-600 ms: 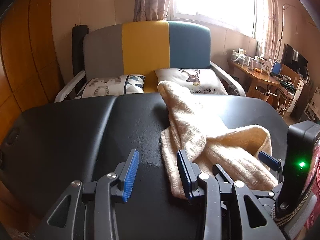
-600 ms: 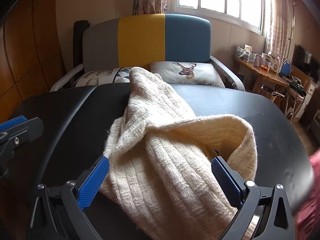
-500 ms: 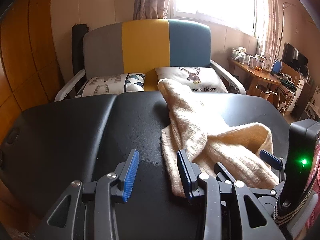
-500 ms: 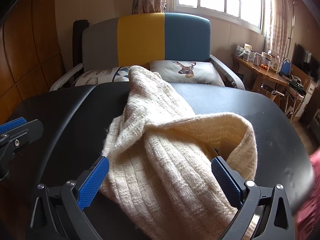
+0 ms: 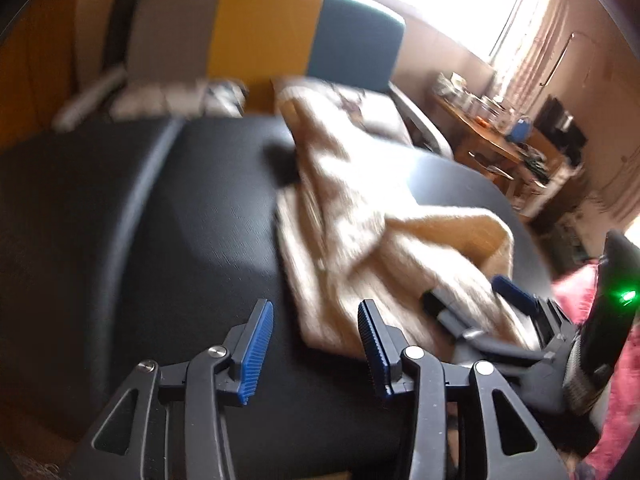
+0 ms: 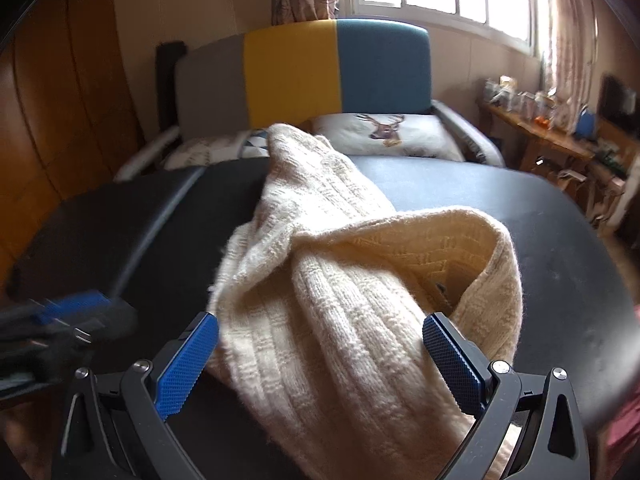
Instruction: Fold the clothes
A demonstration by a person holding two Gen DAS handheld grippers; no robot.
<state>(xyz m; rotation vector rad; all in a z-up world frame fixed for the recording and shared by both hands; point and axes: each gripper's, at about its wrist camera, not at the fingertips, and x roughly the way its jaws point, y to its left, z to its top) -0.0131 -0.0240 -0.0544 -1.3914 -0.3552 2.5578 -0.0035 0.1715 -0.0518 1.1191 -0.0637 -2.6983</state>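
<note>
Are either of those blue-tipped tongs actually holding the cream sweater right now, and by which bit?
Neither. The left tongs are open over the black table, and the right tongs are open around the knitted sweater without pinching it.

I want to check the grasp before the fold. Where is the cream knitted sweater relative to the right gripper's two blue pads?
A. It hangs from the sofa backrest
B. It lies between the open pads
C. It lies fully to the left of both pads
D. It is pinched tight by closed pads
B: in the right wrist view the cream knitted sweater fills the space between the wide-apart blue pads of the right gripper.
</note>
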